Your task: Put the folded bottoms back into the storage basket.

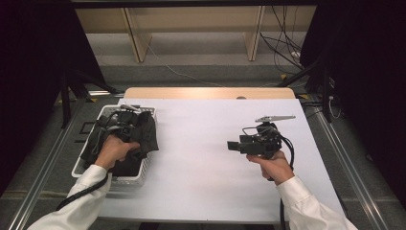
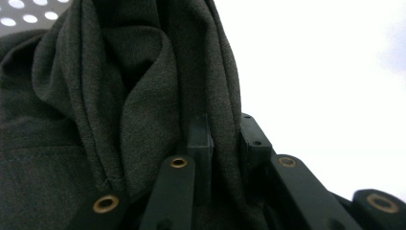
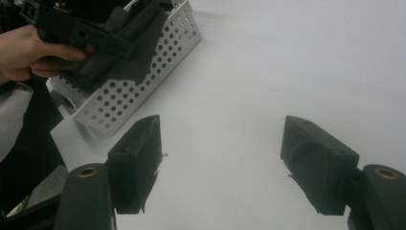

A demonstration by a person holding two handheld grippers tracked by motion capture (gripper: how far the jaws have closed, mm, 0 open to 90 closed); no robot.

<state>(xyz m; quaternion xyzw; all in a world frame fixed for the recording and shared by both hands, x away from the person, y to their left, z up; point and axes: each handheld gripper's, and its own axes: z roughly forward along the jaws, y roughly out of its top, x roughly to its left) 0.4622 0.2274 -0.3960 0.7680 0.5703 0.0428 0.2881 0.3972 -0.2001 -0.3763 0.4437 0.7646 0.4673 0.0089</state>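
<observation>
High view: left gripper over white perforated basket at desk's left edge | jaws pinching a fold of dark grey cloth, which spills over basket rim | right gripper spread wide, empty, above bare desk

In the high view the left gripper is lying over the dark cloth, so its jaw tips are hiding against the fabric. In the left gripper view the dark cloth is running off the top, left and bottom edges, covering the basket's floor. In the right gripper view the white basket is being cut off at the upper edge, and its far wall is hiding behind the cloth.
</observation>
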